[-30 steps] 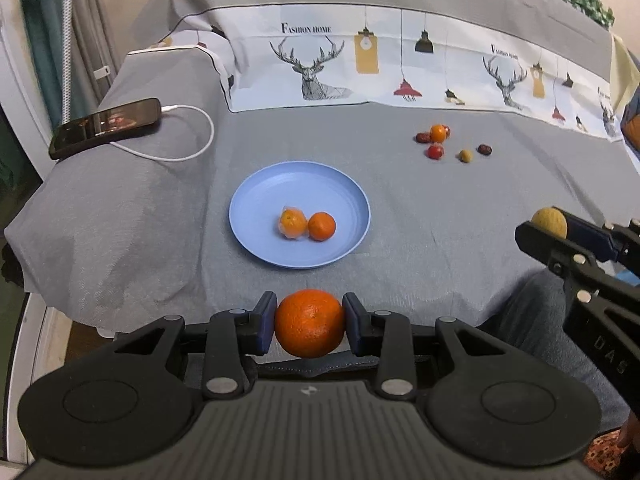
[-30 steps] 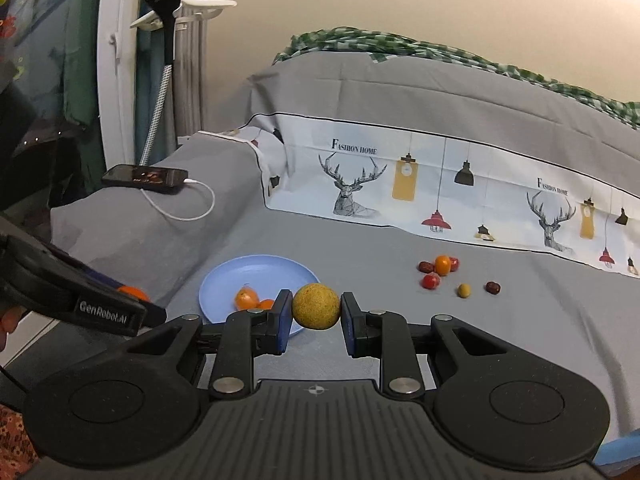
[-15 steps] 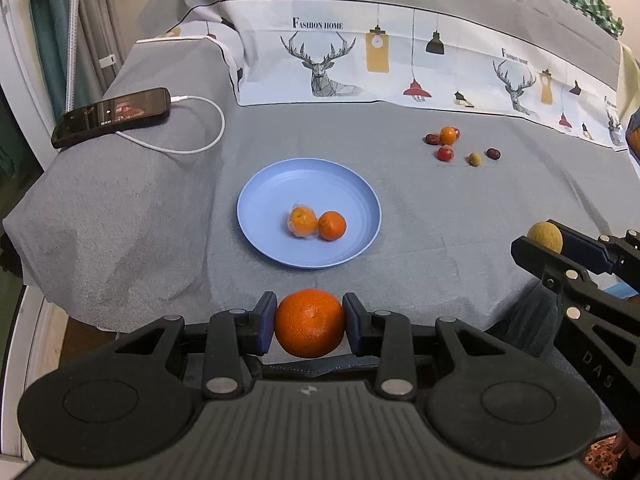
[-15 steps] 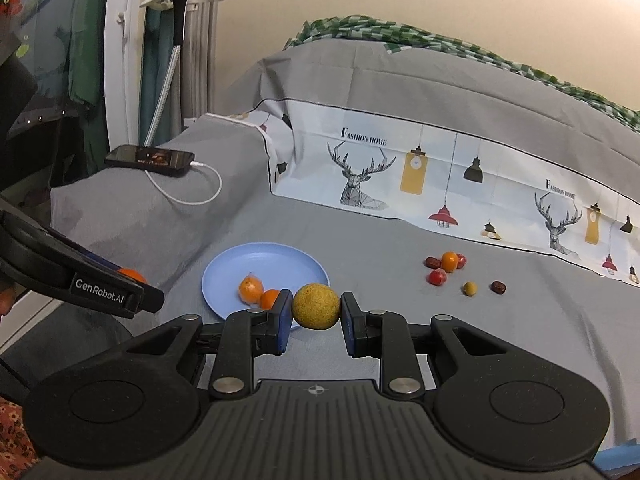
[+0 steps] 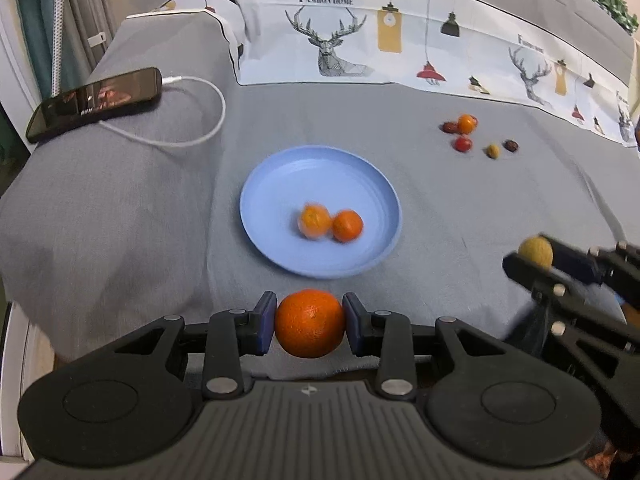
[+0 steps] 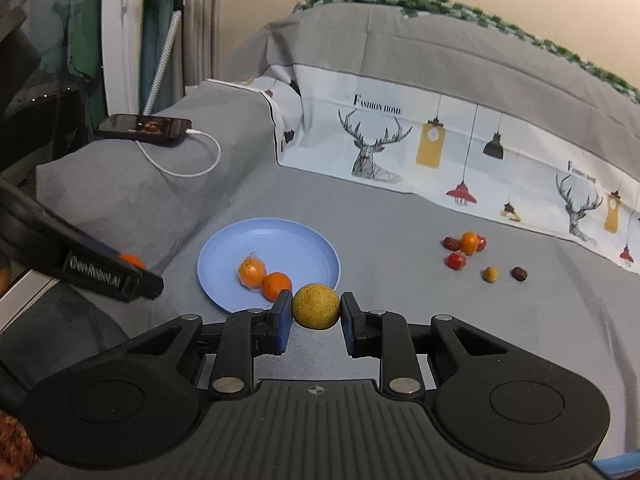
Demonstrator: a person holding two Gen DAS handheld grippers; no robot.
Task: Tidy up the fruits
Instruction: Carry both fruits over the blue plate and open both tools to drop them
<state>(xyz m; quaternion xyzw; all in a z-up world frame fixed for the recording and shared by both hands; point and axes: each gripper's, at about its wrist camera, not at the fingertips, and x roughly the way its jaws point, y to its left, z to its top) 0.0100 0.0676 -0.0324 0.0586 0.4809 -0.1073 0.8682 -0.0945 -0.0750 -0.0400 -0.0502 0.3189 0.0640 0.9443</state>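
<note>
My left gripper (image 5: pixel 309 322) is shut on a large orange (image 5: pixel 310 323), held above the near edge of the grey cloth, just short of the blue plate (image 5: pixel 280 176). The plate holds a wrapped orange (image 5: pixel 314 221) and a small orange (image 5: pixel 347 225). My right gripper (image 6: pixel 316 312) is shut on a yellow-green round fruit (image 6: pixel 316 306), near the plate's (image 6: pixel 224 248) right front rim. The right gripper also shows at the right in the left wrist view (image 5: pixel 538 254). A cluster of small fruits (image 5: pixel 464 134) lies far right on the cloth; it also shows in the right wrist view (image 6: pixel 466 248).
A black phone (image 5: pixel 94 102) with a white charging cable (image 5: pixel 200 132) lies at the far left on a raised fold of cloth. A printed deer cloth (image 5: pixel 360 40) rises behind. The cloth's near edge drops off below my grippers.
Both grippers have moved forward toward the plate, each still holding its fruit. The plate and the fruits on the cloth have not moved.
</note>
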